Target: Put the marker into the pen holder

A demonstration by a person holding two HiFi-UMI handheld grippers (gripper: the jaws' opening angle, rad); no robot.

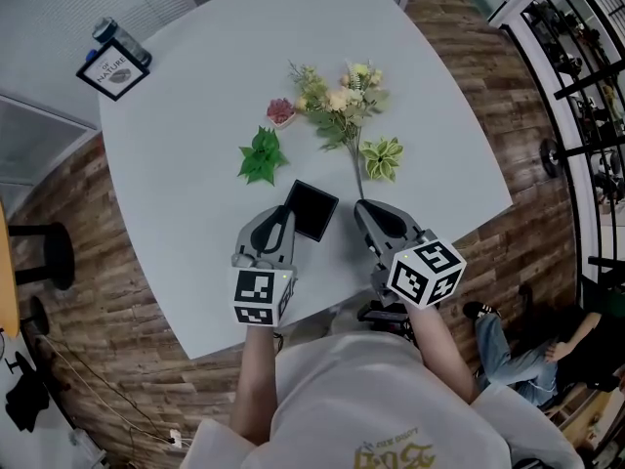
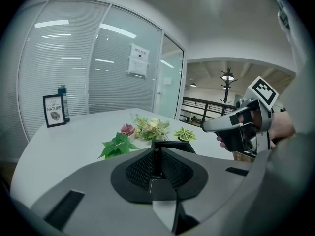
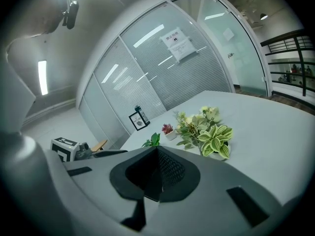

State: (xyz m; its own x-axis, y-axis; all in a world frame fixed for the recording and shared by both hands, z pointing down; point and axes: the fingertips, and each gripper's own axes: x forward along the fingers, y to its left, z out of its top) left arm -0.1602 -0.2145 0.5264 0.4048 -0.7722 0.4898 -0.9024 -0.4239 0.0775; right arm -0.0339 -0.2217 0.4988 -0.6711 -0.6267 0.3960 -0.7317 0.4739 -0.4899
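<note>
Holding left gripper and right gripper low over table near its edge, both clenched on nothing, flanking black holder sitting just before plants.

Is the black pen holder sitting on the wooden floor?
No, the pen holder stands on the white table, just ahead of the left hand-held gripper.

The grey plastic left gripper and grey plastic right gripper have black mesh-textured pads and white black-marked cubes. The pale T-shirt bears yellow lettering.
</note>
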